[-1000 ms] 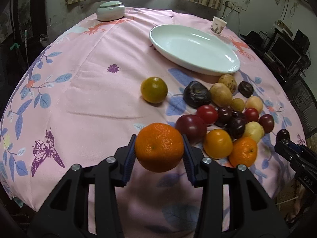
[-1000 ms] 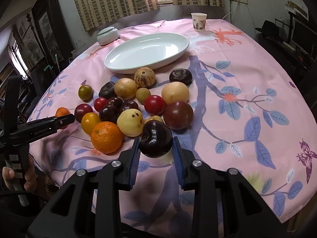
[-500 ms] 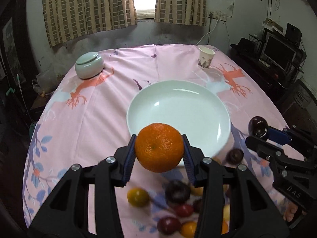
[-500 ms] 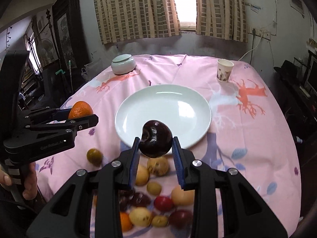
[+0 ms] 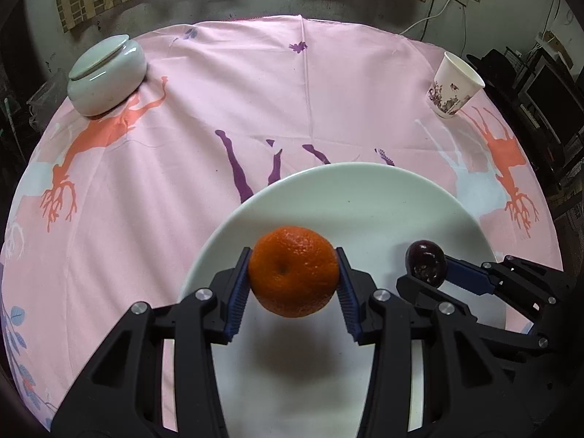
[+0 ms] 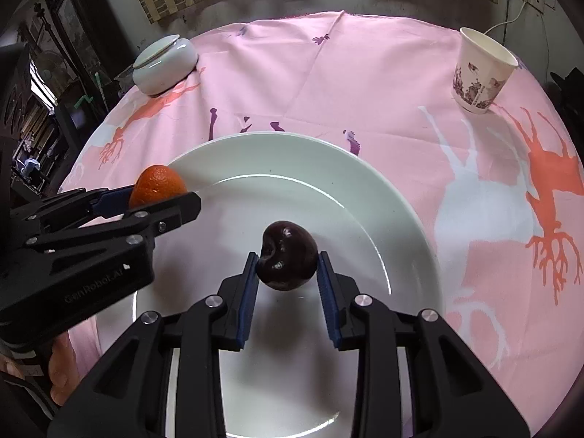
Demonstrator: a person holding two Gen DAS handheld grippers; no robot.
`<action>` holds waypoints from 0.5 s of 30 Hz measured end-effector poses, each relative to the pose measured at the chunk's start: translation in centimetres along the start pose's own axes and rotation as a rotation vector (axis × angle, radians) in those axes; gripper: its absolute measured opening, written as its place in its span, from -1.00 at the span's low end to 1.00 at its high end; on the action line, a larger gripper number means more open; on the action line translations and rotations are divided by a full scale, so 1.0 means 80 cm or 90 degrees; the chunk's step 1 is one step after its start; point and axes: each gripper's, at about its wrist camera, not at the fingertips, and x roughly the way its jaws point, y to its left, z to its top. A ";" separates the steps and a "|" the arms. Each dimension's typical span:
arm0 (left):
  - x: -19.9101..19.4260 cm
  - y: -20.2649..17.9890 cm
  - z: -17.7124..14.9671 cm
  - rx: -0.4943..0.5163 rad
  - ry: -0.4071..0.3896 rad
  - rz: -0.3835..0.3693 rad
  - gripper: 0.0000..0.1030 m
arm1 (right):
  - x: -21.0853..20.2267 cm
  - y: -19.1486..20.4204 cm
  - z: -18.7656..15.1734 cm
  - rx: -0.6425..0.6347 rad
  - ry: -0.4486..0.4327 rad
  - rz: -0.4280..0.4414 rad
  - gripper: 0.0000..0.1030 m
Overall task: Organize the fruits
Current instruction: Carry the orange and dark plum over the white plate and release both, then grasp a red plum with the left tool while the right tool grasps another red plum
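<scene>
Both grippers hang over the white plate [image 5: 368,197], each tilted steeply down toward it from the near side. The left gripper [image 5: 293,281] has its jaws pinching an orange [image 5: 293,271] across its widest part, the blue pads pressed against either flank and the fruit's dimpled end turned to the camera; the orange is held clear of the plate's surface, casting a soft shadow on the white glaze below. Just to its right, the right gripper [image 6: 286,266] has its jaws drawn close on a dark purple fruit [image 6: 286,255], glossy and slightly dented on its left side, likewise lifted above the plate rather than resting on it. In the left wrist view that dark fruit shows over the plate's right part; in the right wrist view the orange shows over the plate's left rim. A person's hand [image 6: 58,372] is partly visible under the left gripper's black body at the lower left edge, gripping its handle. The plate lies on a desk covered by a pink tablecloth [image 5: 175,189] printed with deer shapes. Beyond it, well apart from the plate, stand a lidded pale ceramic jar [image 5: 106,75] at the far left and a patterned paper cup [image 5: 452,85] at the far right.
</scene>
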 end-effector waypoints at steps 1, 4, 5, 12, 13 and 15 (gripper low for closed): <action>0.003 -0.002 0.002 -0.001 0.004 -0.004 -0.11 | 0.001 0.001 0.002 -0.006 -0.002 -0.009 -0.20; -0.011 0.000 0.008 -0.010 -0.012 -0.012 0.43 | -0.012 0.003 -0.001 -0.022 -0.041 -0.029 0.28; -0.024 -0.001 0.008 -0.009 -0.029 -0.014 0.50 | -0.019 0.004 -0.003 -0.026 -0.047 -0.029 0.29; -0.162 0.016 -0.057 0.003 -0.126 -0.025 0.86 | -0.123 0.022 -0.069 -0.032 -0.060 -0.032 0.32; -0.181 0.020 -0.080 0.002 -0.143 -0.017 0.88 | -0.144 0.027 -0.093 -0.031 -0.063 -0.019 0.38; -0.210 0.025 -0.129 0.002 -0.167 -0.018 0.96 | -0.177 0.041 -0.144 -0.035 -0.078 -0.007 0.73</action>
